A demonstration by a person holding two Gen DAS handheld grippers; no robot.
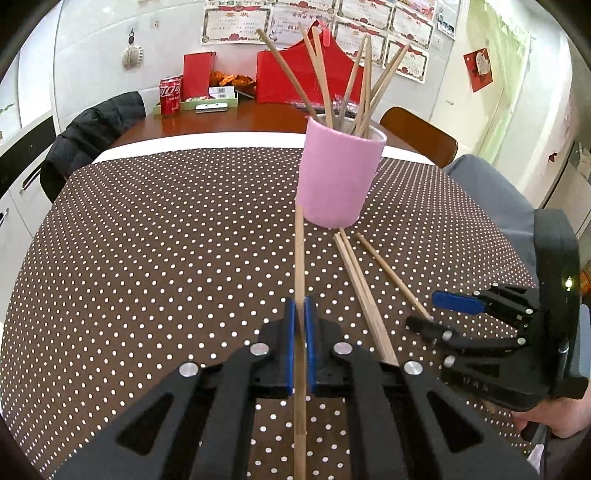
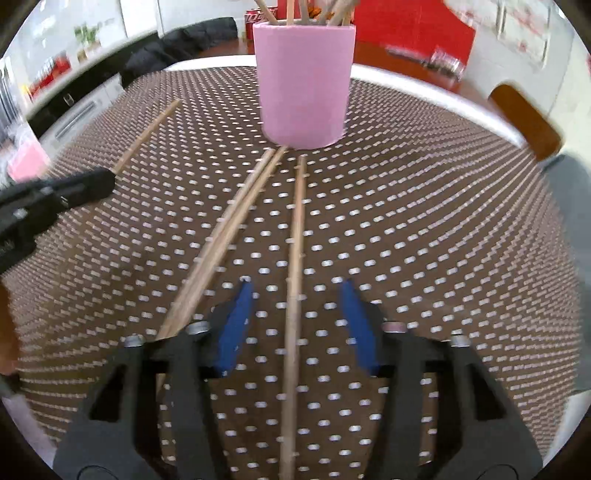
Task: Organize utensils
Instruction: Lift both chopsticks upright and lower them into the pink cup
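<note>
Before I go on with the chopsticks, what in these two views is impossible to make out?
- Left wrist view: near end of the chopstick held by the left gripper is cut off by the bottom edge.
- Left wrist view: inside of the pink cup, hidden by its wall.
- Right wrist view: motion blur; whether the single chopstick between the right gripper pads lies on the tablecloth.

Right wrist view smeared; pink cup (image 2: 304,79) rim apparently cropped.

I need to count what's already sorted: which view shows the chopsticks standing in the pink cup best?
The left wrist view: the chopsticks in the pink cup fan out at full length against the wall. The right wrist view shows the cup closer, but cuts the chopsticks off just above its rim.
</note>
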